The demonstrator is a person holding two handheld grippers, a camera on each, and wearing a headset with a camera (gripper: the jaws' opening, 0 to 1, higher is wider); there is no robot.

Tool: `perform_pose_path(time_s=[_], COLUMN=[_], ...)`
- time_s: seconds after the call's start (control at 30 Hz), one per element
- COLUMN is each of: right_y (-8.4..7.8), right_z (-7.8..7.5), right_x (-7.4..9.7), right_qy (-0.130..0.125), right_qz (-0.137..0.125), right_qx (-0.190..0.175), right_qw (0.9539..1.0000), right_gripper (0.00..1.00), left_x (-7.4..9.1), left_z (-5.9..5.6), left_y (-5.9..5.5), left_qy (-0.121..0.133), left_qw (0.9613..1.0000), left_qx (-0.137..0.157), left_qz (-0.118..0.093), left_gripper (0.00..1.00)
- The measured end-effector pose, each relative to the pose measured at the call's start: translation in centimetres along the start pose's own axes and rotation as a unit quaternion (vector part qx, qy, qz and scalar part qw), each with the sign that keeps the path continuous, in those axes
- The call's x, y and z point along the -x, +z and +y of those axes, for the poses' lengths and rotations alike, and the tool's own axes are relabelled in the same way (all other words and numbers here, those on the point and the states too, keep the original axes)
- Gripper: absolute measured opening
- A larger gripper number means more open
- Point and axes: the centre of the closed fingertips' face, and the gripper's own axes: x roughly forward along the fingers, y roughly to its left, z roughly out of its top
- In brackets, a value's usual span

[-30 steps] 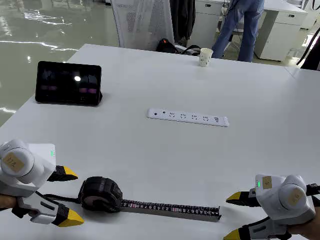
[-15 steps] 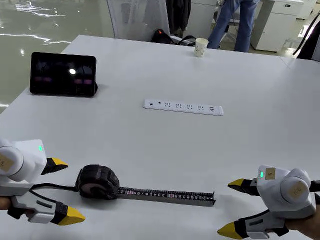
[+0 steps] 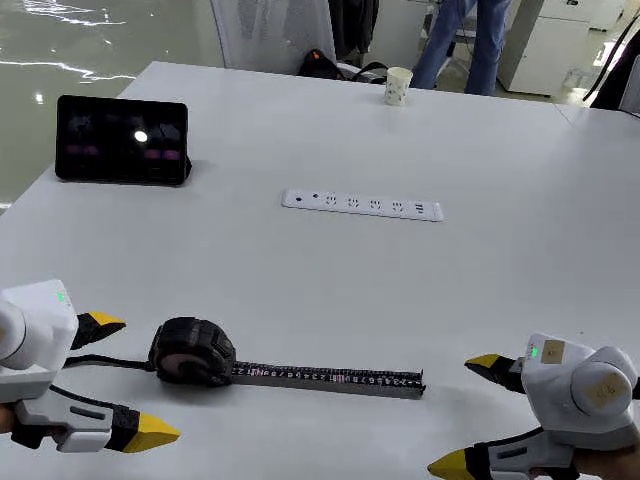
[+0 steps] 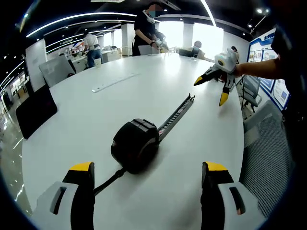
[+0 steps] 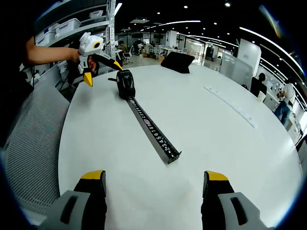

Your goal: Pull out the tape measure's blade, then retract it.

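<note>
Here the left gripper (image 3: 130, 378) sits low near the table's (image 3: 300, 270) near-left edge, jaws wide apart, just behind the tape measure (image 3: 192, 351) without touching it. The blade (image 3: 330, 378) lies pulled out flat toward the right gripper (image 3: 462, 413), which is also spread open and apart from the tip. The power strip (image 3: 362, 204) lies well beyond.

- Open-plan office or lab hall: a large white table (image 3: 500, 300) carries a power strip (image 3: 362, 205), a tablet (image 3: 122, 140) and a paper cup (image 3: 398, 86).
- White cabinets (image 3: 528, 50) stand on a glossy floor (image 3: 60, 60).
- Storage bins (image 5: 67, 26) sit on racks, with strip lights (image 4: 96, 17) overhead.
</note>
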Motion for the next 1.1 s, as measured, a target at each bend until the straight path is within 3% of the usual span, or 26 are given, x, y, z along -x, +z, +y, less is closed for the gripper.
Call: perform_pose_path(time_s=[0.37,0.77,1.1], right_y=[1.2,2.5,2.7], right_z=[1.6,2.8,3.3], right_x=[1.4,2.1,2.3], right_qy=[-0.036,-0.066,-0.082], right_qz=[-0.032,-0.071,-0.085], right_qx=[-0.036,-0.069,-0.089], right_qw=[0.9982,0.9929,0.9890], right_gripper=[0.88,0.91,0.93], left_x=[0.5,0.8,0.8], left_z=[-0.5,-1.7,-2.5], left_y=[0.2,0.3,0.3], left_qy=[0.035,0.051,0.061], left_qw=[0.9987,0.9968,0.9945], left_qx=[0.024,0.038,0.060], left_qz=[-0.030,-0.049,-0.061], left_gripper=[0.91,0.92,0.92])
